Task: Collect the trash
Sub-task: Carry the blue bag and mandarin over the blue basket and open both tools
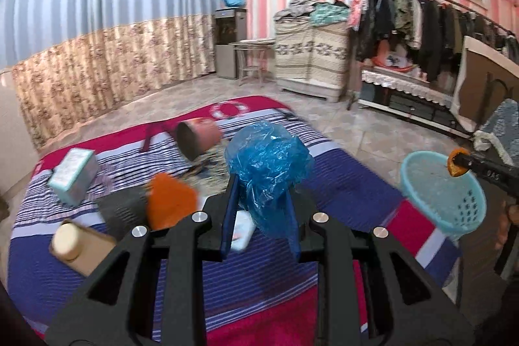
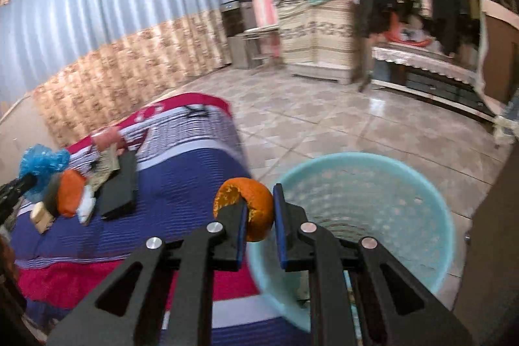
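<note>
From the left wrist view, we are seeing the left gripper (image 1: 259,200) with its fingers pinching a crumpled blue plastic bag (image 1: 267,164), which is bulging above the fingertips over a striped bed (image 1: 340,177). On the bedcover we are noting a pink cup (image 1: 198,140) lying on its side, a pale box (image 1: 73,175), an orange item (image 1: 170,200), blurred, and a bottle with a cream cap (image 1: 68,240). At the right edge, the right gripper (image 1: 457,166) is holding an orange peel (image 1: 454,162) over the rim of a light blue basket (image 1: 444,193) beside the bed.

From the right wrist view, we are seeing the right gripper (image 2: 258,209) with its fingers closing on the orange peel (image 2: 253,209), one finger tucked inside the curl of the peel. The peel is hanging at the near rim of the light blue basket (image 2: 366,206), which is standing on the tiled floor (image 2: 324,125) just beside the bed (image 2: 181,177). Far left, the left gripper (image 2: 22,184) is carrying the blue plastic bag (image 2: 42,166) above the bed.
</note>
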Demonstrator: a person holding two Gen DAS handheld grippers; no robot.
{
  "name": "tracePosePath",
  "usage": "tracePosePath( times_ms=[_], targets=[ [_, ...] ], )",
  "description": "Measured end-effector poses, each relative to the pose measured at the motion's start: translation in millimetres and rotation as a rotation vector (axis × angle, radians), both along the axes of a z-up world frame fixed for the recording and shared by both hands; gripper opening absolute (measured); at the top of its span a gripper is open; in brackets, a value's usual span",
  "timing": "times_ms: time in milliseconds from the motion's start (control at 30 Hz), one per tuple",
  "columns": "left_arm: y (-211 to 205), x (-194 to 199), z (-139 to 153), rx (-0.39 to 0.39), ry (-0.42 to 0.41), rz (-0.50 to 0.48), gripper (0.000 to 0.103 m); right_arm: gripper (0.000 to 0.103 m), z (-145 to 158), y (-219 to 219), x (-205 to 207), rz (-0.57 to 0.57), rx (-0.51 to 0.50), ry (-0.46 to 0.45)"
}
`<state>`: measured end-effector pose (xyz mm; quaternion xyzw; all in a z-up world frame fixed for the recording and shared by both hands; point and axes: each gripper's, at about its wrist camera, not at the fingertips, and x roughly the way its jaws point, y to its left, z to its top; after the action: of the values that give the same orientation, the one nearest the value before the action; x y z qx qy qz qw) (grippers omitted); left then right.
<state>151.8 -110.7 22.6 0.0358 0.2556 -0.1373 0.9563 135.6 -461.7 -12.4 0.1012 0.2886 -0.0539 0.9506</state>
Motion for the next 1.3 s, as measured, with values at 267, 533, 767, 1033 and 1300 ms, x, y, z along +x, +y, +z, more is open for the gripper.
tracePosePath(
  times_ms=[267,533,767,1033,1300],
  targets=[
    [-64.2,9.3,-0.7,-0.024,0.022,-0.137,0.024,0.015,-6.0,-49.9,-15.4,-0.145,0.01,0.007],
    [-133.0,12.7,-10.8,0.003,0.039,-0.256,0.024,0.015,-12.6,-76.6,-22.2,-0.256,-0.006,0.031],
    [-215.6,3.4,-32.3,0.045,0.047,-0.395,0.024,0.015,-20.1,-101.0,-25.3,-0.332,0.011,0.053],
    [-279.2,23.6,-55.0,0.081,0.116,-0.461,0.036,0.015,-23.3,-115.2,-30.2,-0.373,0.027,0.053],
    [-270.2,39.0,-60.1,0.089,0.129,-0.393,0.078,0.015,-31.4,-120.4,-23.7,-0.368,0.04,0.077]
  ],
)
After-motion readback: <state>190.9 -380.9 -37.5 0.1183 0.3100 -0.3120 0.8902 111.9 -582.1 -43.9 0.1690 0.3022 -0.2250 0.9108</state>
